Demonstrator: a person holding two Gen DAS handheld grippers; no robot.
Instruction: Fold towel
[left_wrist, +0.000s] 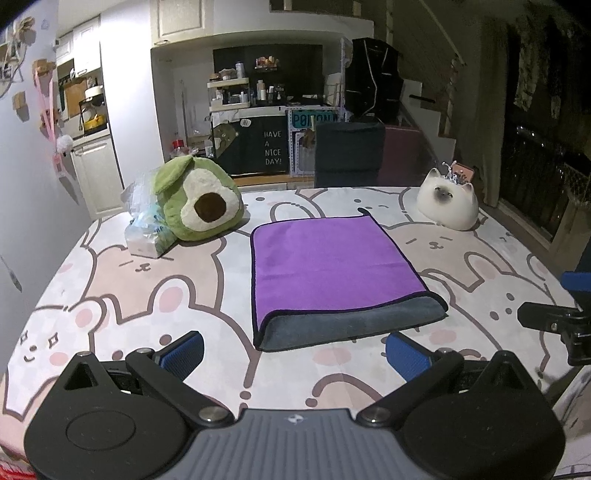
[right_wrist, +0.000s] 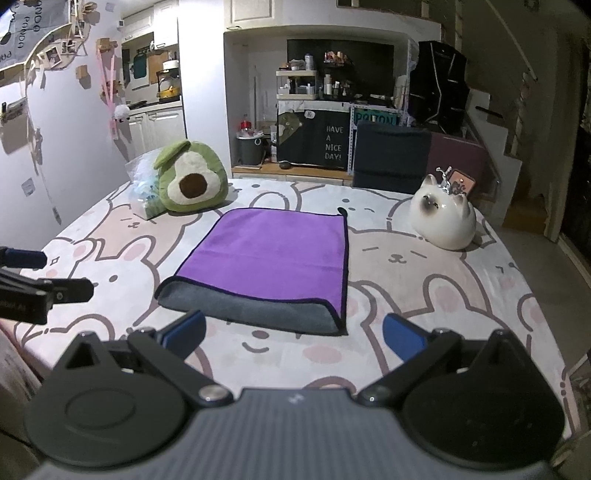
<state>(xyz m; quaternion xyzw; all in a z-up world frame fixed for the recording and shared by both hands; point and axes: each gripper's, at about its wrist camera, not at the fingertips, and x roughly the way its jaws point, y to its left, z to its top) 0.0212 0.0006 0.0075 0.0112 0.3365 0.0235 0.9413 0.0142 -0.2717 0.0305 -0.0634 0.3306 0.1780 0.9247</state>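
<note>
Towel (left_wrist: 328, 266) lies flat on the bunny-print bedspread (left_wrist: 147, 295), just ahead of both grippers, touched by neither. It looks folded once: purple face up, grey underside showing along the near edge, where the top layer sits short of the bottom one. Black hem runs round it; a small hanging loop (left_wrist: 364, 211) sticks out at the far right corner.

Left gripper (left_wrist: 293, 352) hovers near the towel's near-left corner, fingers spread wide, holding nothing. Right gripper (right_wrist: 293, 338) hovers near the near-right corner, fingers likewise released and empty. Each one shows at the edge of the other's view, so they sit side by side.

Judgement: first fold done, second fold pending, roughly halfway. Next move likely calls for each gripper to drop onto a near corner, pinch both layers together, lift and carry them over to the far edge. Risk: the offset near edge means a shallow pinch may catch only the grey layer.

Further back: avocado plush (left_wrist: 197, 201) with a plastic bag (left_wrist: 146, 229) at far left, white cat figure (left_wrist: 448, 203) at far right, both apart from the towel.
</note>
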